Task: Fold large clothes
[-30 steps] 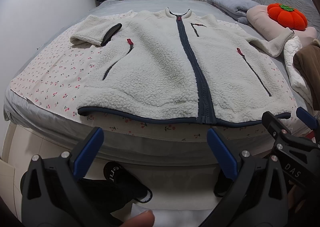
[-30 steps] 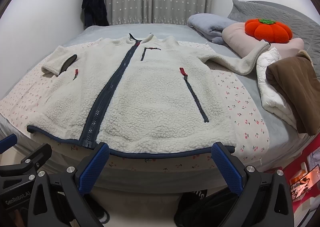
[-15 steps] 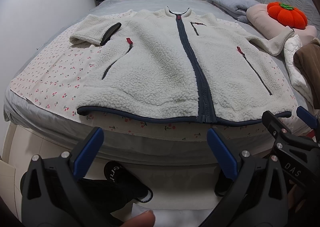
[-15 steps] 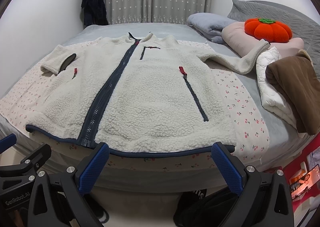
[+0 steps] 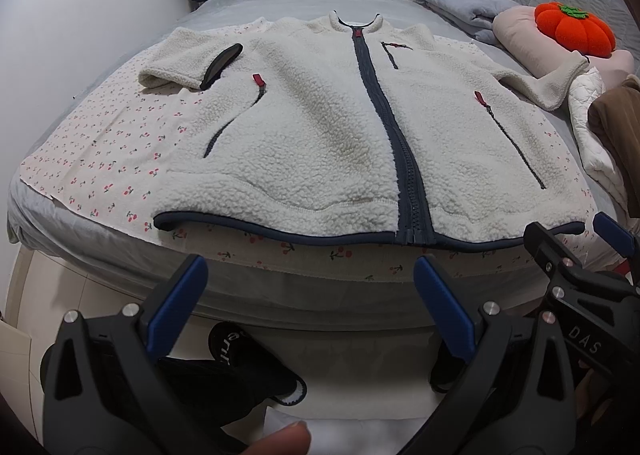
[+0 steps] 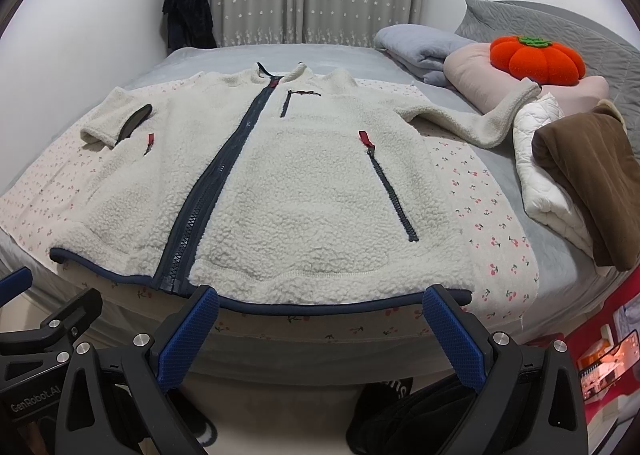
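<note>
A cream fleece jacket (image 5: 320, 127) lies flat, front up, on a cherry-print sheet (image 5: 108, 147) spread over a bed (image 6: 500, 175). Its navy zipper (image 5: 396, 135) is closed and its hem faces the cameras. One sleeve is folded in at 10 o'clock; the other stretches toward 2 o'clock, its cuff resting against a pink pillow (image 6: 476, 71). An orange pumpkin cushion (image 6: 536, 59) sits on that pillow. At 3 o'clock lie a white quilt (image 6: 544, 175) and a brown garment (image 6: 592, 171). Both claws hover just short of the hem, apart from it: the left gripper (image 5: 310, 287) spread wide and empty, the right gripper (image 6: 320, 319) likewise released.
</note>
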Available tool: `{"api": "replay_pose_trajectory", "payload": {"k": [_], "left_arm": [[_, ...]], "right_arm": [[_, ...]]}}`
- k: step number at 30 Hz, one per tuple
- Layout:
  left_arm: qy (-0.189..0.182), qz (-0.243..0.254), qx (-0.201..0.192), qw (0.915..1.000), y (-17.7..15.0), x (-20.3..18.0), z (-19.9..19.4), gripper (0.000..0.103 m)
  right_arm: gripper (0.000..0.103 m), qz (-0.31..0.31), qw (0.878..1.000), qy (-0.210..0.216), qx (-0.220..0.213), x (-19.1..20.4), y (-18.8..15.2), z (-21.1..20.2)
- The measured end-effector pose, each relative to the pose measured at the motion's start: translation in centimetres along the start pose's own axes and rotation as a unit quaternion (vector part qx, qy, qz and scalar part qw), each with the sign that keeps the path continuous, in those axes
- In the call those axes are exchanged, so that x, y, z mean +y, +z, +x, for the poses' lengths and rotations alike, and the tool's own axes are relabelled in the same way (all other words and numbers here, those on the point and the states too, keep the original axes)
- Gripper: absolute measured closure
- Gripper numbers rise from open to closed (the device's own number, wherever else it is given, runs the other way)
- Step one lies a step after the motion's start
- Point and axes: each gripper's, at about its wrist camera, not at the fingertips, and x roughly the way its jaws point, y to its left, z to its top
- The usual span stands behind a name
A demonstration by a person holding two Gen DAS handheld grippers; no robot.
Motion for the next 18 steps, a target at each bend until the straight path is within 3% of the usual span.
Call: {"api": "replay_pose_trajectory", "payload": {"k": [18], "left_arm": [[0.01,0.006,0.006,0.9999,0.04,-0.04,0.78,0.0]], "right_arm": [[0.0,0.0,1.0,-0.002,0.004,0.11,-0.13,0.32]]}}
